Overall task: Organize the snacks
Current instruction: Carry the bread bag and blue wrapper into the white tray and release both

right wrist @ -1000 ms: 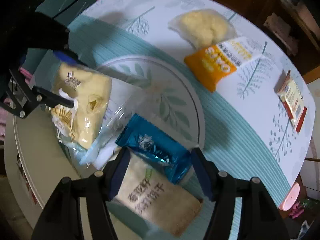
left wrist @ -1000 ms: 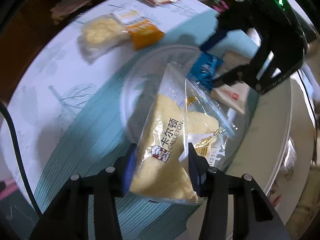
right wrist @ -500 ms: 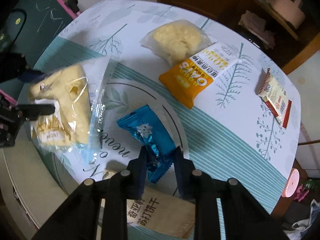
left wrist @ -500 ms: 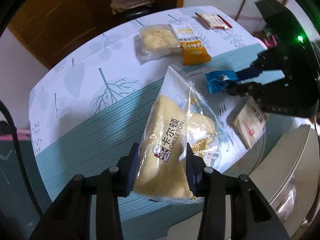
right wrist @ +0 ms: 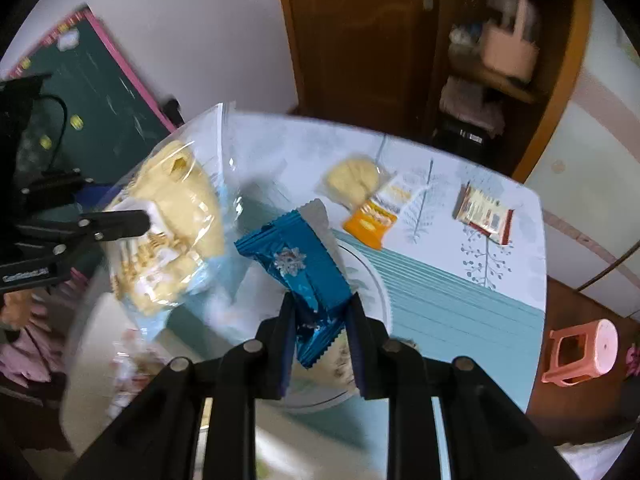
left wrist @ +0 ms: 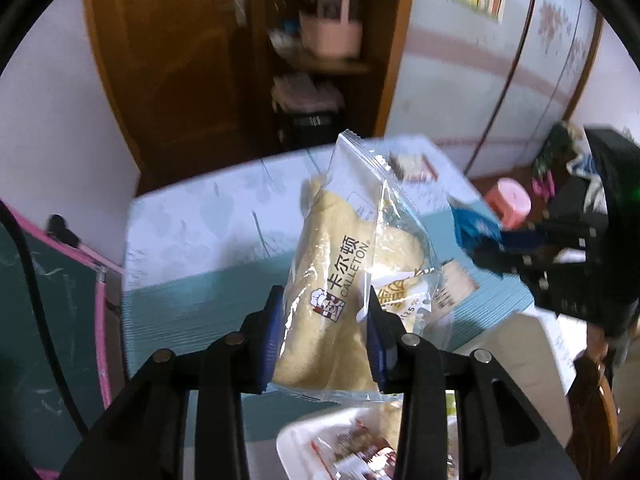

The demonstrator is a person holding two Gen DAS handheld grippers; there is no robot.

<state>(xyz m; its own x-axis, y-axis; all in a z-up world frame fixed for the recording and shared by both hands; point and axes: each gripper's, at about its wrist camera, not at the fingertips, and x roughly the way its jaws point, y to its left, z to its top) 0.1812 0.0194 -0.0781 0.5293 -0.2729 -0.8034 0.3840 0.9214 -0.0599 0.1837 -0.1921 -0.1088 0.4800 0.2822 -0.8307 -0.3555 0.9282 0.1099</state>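
Tablecloth (right wrist: 460,292) covers the table under me, pale with grey leaf prints at the far side and teal-striped nearer, and a round leaf-patterned plate (right wrist: 374,280) sits on it just below my right gripper (right wrist: 320,336). My left gripper (left wrist: 326,330) is clamped on a clear bag of yellow cake (left wrist: 340,280), printed CALLETON; its jaws have just been closing further with the bag pinched between the blue pads, and the bag hangs in the air above the cloth. My right gripper is closed tight on a blue packet (right wrist: 300,268) with a snowflake on it, gripping its lower end, the packet raised clear of the plate.

3 snacks lie on the far part of the cloth: a second cake bag (right wrist: 354,178), an orange packet (right wrist: 372,220) touching it, and a red-edged packet (right wrist: 482,208) well apart to the right. A beige biscuit pack (left wrist: 454,288) shows past the cake in the left view. Below my left fingers is a white tray (left wrist: 296,440) holding wrapped snacks, blurred.

Beyond the table stand a brown wooden door (right wrist: 352,36) and open shelves with a pink basket (right wrist: 510,46). A pink-framed chalkboard (right wrist: 100,80) leans on the white wall, and a pink stool (right wrist: 586,352) stands on the floor to the right.
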